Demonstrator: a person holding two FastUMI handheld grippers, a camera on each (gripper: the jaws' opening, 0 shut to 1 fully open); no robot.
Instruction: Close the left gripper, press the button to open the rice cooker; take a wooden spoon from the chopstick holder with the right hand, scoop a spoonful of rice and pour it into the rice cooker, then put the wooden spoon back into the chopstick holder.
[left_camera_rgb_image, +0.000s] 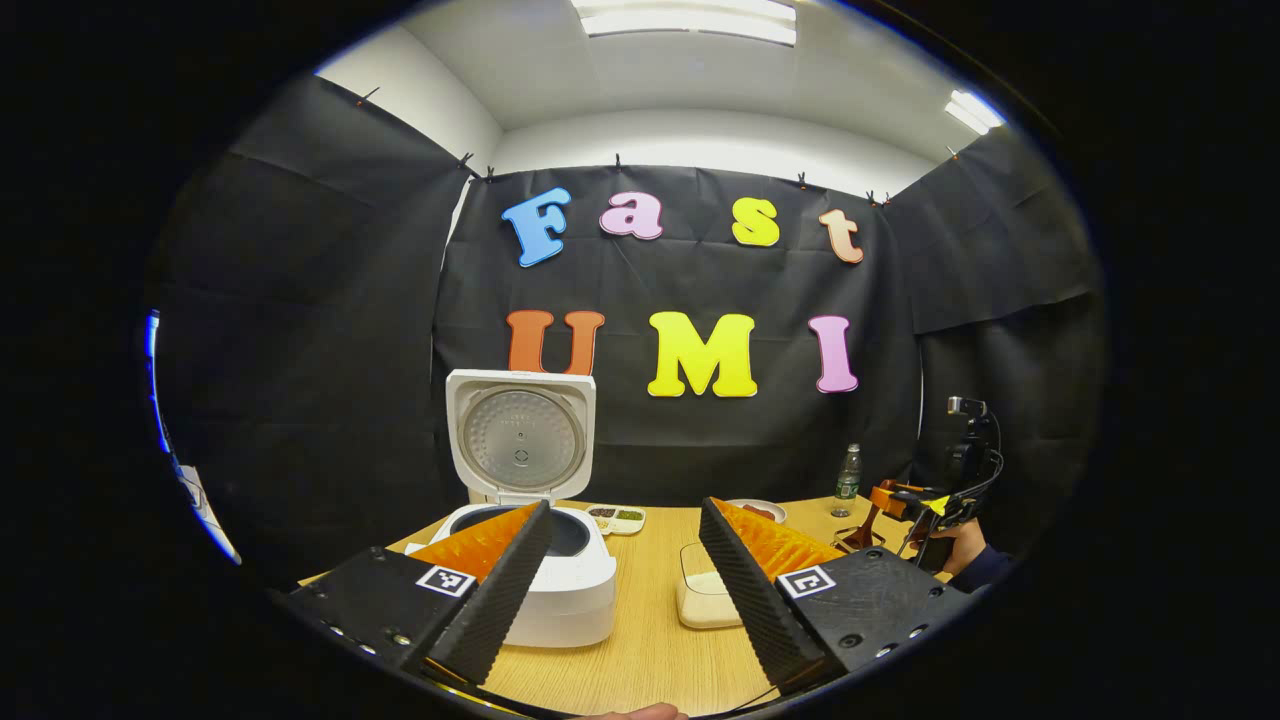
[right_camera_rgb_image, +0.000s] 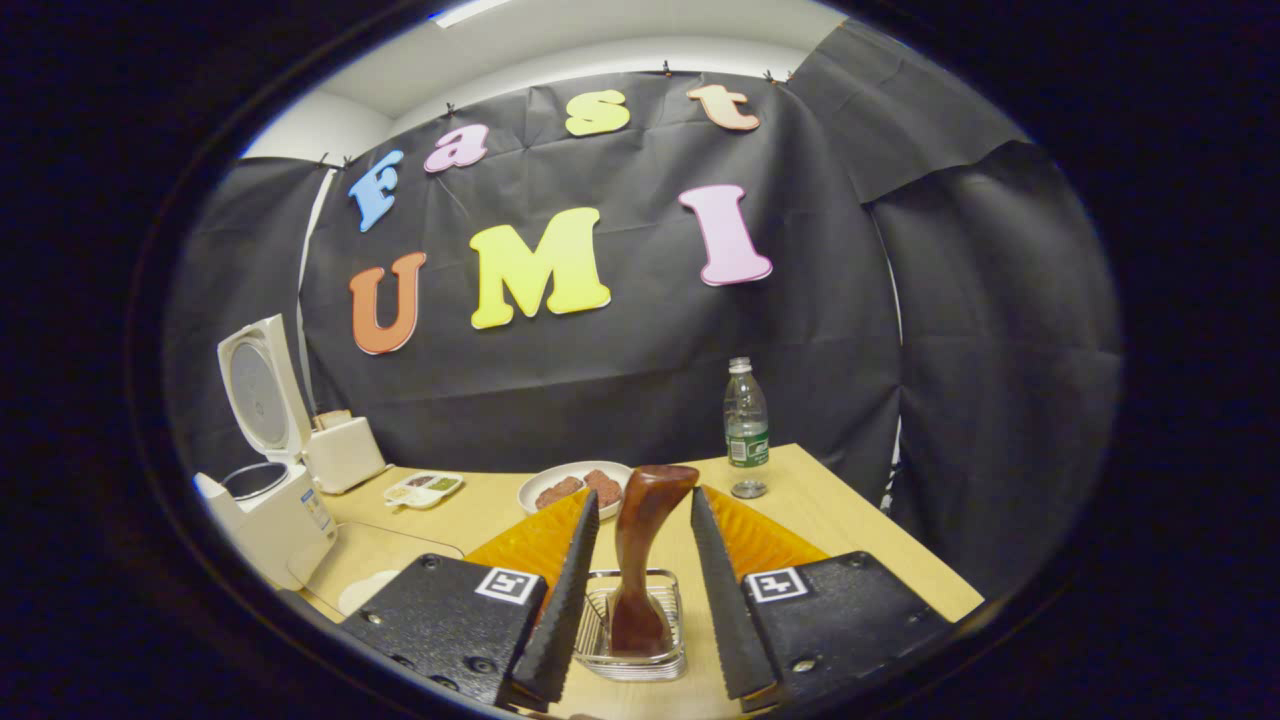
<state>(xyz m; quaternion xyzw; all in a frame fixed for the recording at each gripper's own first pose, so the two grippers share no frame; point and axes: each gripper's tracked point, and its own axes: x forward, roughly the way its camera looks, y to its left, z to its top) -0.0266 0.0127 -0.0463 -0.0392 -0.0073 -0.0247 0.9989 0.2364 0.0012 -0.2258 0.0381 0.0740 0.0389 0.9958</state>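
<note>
The white rice cooker (left_camera_rgb_image: 560, 585) stands left of centre with its lid (left_camera_rgb_image: 520, 440) raised upright; it also shows at the left edge of the right gripper view as rice cooker (right_camera_rgb_image: 270, 515). My left gripper (left_camera_rgb_image: 625, 508) hovers open in front of it, holding nothing. A clear box of rice (left_camera_rgb_image: 705, 595) sits between the cooker and my right side. A dark wooden spoon (right_camera_rgb_image: 645, 545) stands upright in the wire chopstick holder (right_camera_rgb_image: 632, 640). My right gripper (right_camera_rgb_image: 642, 495) is open, one finger on each side of the spoon with small gaps.
A plastic water bottle (right_camera_rgb_image: 746, 425) stands near the table's far right edge. A plate of brown food (right_camera_rgb_image: 572, 487) and a small divided dish (right_camera_rgb_image: 425, 488) lie toward the back. A white box (right_camera_rgb_image: 340, 452) sits behind the cooker. A hand (left_camera_rgb_image: 965, 545) holds the right gripper.
</note>
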